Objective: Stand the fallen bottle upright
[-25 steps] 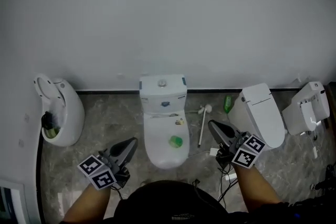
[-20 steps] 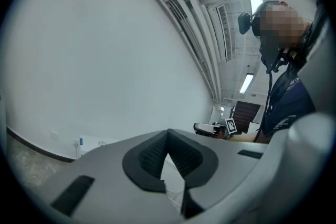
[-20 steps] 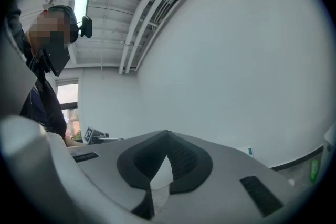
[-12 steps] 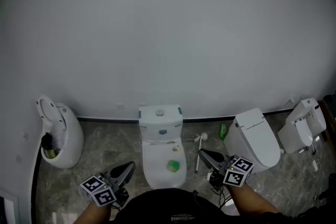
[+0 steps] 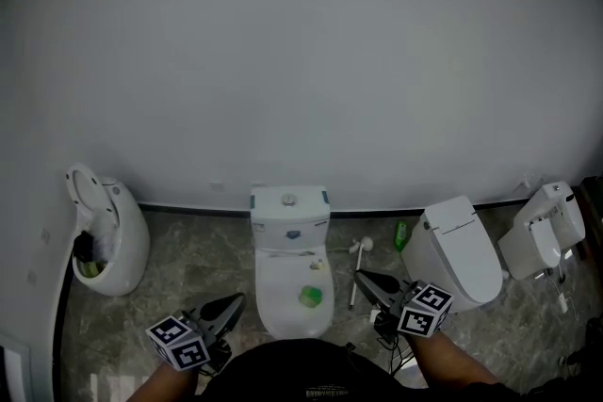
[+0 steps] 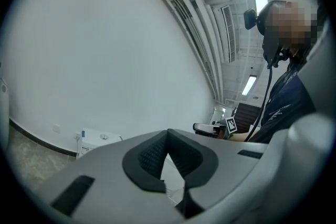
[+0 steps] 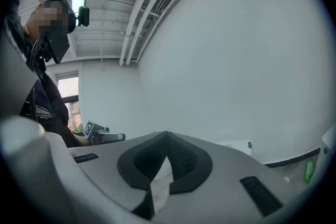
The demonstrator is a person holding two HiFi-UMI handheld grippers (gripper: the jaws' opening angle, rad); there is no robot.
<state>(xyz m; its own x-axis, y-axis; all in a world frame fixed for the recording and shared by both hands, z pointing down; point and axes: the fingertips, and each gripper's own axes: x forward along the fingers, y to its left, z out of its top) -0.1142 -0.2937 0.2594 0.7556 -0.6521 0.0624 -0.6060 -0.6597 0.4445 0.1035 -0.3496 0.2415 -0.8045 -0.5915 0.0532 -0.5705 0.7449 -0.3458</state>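
So, left to right. The left gripper (image 5: 236, 300) hangs just left of the middle toilet (image 5: 290, 214), low by the front of its bowl. Its fingers are pressed together at the tips with nothing between them. A small green thing (image 5: 309, 297) sits on that toilet. Right of the toilet a white toilet brush (image 5: 357, 261) lies on the floor. The right gripper (image 5: 362, 277) is just beside the brush, fingers also squeezed tight and empty. The green bottle (image 5: 401, 235) is further right of the toilet, back against the wall (image 5: 301, 61). It's beyond the right gripper's tips and touched by neither gripper, and it's too small to tell if it's lying or standing.
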